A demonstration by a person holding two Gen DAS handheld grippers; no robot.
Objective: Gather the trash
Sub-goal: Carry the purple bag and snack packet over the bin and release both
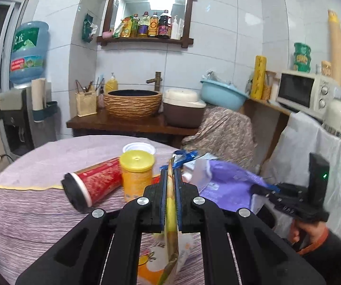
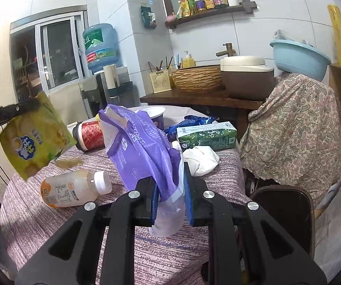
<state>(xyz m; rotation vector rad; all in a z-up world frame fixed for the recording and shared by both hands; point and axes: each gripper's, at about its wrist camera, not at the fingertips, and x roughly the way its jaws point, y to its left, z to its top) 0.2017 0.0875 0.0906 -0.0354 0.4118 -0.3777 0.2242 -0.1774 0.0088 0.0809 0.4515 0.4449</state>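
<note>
The left gripper [image 1: 171, 178] has its fingers clamped on a yellow-green crinkled snack bag [image 2: 34, 134], held above the purple-clothed desk [image 2: 51, 225]. The right gripper [image 2: 170, 190] pinches a purple plastic bag [image 2: 146, 147] over the desk, near a fallen orange plastic bottle [image 2: 73, 191].

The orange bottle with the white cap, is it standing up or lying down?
Lying down. The orange bottle rests on its side on the tablecloth, its white cap pointing sideways toward the purple bag.
</note>
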